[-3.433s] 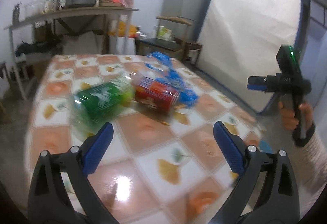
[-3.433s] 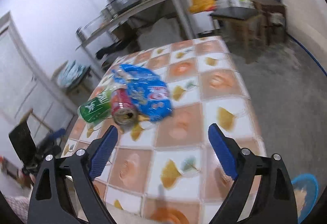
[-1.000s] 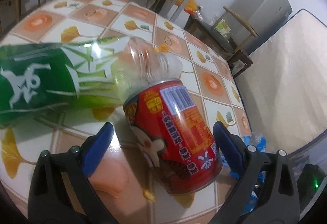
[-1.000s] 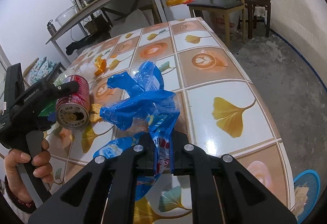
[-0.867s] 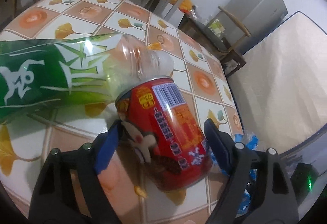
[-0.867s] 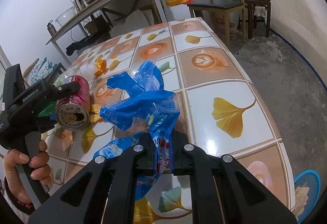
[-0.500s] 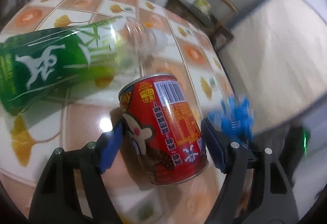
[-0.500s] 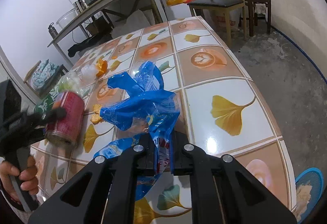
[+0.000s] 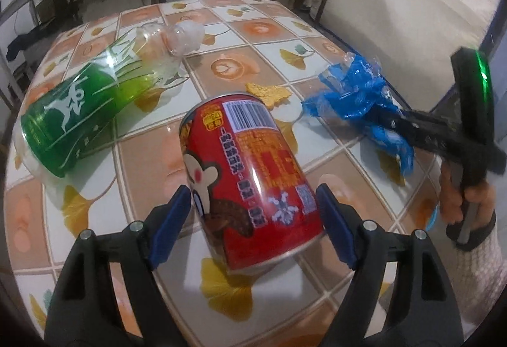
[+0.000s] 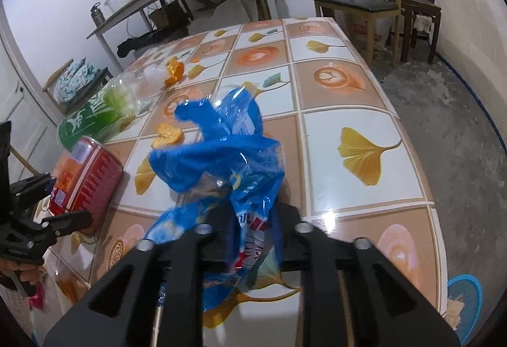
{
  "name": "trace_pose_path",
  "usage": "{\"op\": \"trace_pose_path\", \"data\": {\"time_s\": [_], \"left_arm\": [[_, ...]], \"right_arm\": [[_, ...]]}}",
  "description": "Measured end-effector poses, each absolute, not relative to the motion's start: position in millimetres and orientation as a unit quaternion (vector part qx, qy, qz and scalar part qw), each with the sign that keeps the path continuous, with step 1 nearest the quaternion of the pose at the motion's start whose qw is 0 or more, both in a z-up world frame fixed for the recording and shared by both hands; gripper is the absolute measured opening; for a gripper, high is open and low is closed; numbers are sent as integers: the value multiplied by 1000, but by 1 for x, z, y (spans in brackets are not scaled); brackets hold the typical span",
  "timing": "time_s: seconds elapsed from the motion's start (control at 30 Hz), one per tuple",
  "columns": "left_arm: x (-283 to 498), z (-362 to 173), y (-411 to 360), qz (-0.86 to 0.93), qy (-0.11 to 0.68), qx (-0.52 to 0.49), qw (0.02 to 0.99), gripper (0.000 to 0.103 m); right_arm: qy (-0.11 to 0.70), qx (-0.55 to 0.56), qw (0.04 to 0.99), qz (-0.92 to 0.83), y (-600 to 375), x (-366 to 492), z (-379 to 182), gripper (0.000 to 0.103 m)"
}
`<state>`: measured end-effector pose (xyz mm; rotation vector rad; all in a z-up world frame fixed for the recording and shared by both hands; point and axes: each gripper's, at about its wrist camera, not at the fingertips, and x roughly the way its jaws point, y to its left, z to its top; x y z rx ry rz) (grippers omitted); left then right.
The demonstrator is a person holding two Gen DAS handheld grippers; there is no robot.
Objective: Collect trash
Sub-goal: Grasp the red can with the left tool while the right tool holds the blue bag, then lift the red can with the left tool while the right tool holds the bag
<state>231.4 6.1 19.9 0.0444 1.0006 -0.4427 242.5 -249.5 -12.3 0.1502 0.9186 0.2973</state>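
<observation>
- Left wrist view: the left gripper [image 9: 253, 214] has its blue pads [image 9: 171, 220] closed on the red can [image 9: 250, 172], which a second ago lay loose on the table between wide-spread jaws; the jaws eased slightly apart in the last half second, and the pads touch the can's sides.
- The can tilts, its top end pointing away from the gripper, above the tiled table [image 9: 95, 204].
- Ahead and to the left lies the green bottle [image 9: 92, 99] on its side; just beyond the can sits an orange scrap [image 9: 269, 92].
- To the right the right gripper [image 9: 408, 128] reaches into the blue wrapper [image 9: 355, 96], a hand [image 9: 459, 198] on its grip.
- Right wrist view: the right gripper [image 10: 250, 217], clamped tight on the blue wrapper [image 10: 218, 157] earlier, has just been opening; the wrapper sits between the parted jaws, and whether the pads press it I cannot tell.
- Left of it the left gripper [image 10: 54, 201] holds the red can [image 10: 85, 179]; beyond lie the green bottle [image 10: 98, 112] and orange scrap [image 10: 166, 134].
- A blue basin [image 10: 465, 299] stands on the floor to the lower right; its contents are unclear.
</observation>
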Motion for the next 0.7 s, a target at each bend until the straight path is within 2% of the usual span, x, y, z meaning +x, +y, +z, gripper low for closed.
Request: {"op": "trace_pose_path", "data": {"time_s": [0.07, 0.13, 0.27, 0.37, 0.43, 0.53, 0.7], "left_arm": [[233, 18, 7, -208, 475, 17, 855, 76], [234, 17, 7, -207, 476, 13, 854, 76], [236, 17, 8, -203, 471, 15, 858, 76], [236, 17, 9, -202, 465, 18, 862, 76], [236, 17, 10, -205, 461, 14, 864, 76], [237, 16, 11, -206, 457, 7, 865, 76], [235, 15, 12, -205, 443, 7, 873, 70]], "right_arm": [[439, 60, 884, 147, -246, 242, -10, 52], [436, 40, 888, 142, -242, 241, -6, 60], [424, 29, 893, 151, -242, 242, 9, 67], [431, 82, 883, 167, -252, 250, 15, 73], [444, 101, 876, 161, -253, 257, 12, 73], [458, 72, 876, 136, -239, 264, 2, 73], [467, 31, 878, 103, -225, 268, -9, 46]]}}
